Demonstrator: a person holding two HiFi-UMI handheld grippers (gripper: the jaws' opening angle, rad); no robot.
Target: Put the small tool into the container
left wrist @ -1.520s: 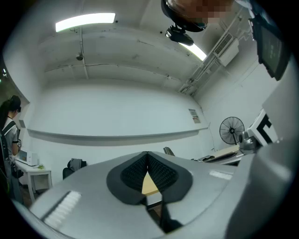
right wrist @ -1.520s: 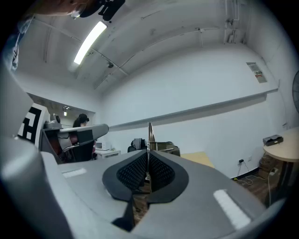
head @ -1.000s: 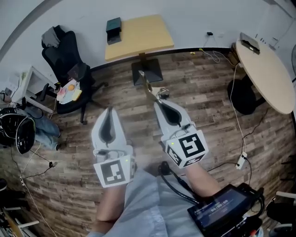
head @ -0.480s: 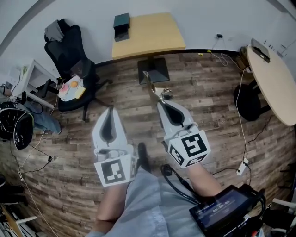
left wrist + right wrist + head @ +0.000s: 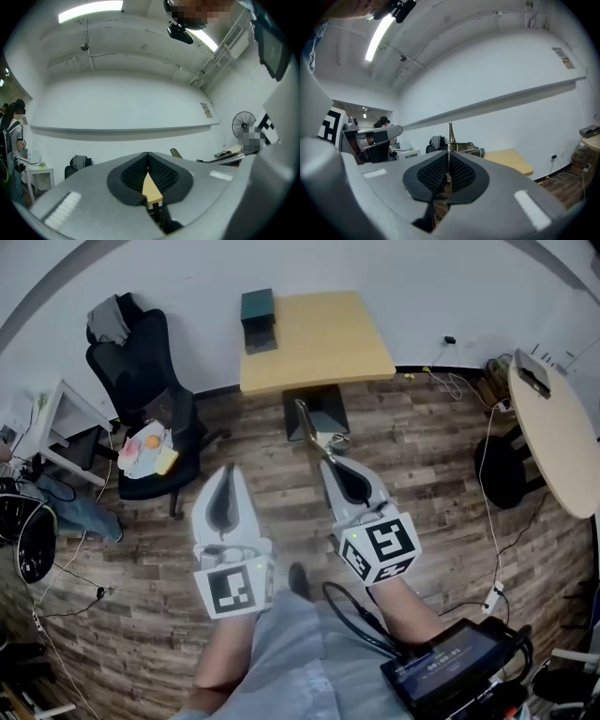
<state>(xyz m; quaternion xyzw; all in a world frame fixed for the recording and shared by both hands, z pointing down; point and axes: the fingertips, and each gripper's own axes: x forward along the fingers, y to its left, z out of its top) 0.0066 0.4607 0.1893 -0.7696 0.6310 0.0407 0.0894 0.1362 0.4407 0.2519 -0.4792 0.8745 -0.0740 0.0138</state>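
Slim metal tool (image 5: 450, 133) between ribbed black pads (image 5: 464, 174)

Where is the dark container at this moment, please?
In the head view the dark container sits top centre, on the left end of the yellow table, with the black office chair further left.

The left tongs (image 5: 147, 155) are seen closed, tips together, with nothing held between the ribbed pads (image 5: 133, 174). A sliver of yellow counter (image 5: 151, 190) is shown through the wedge-shaped gap below the tips. A black chair (image 5: 70, 169) is seen far left, a fan (image 5: 244, 124) far right.
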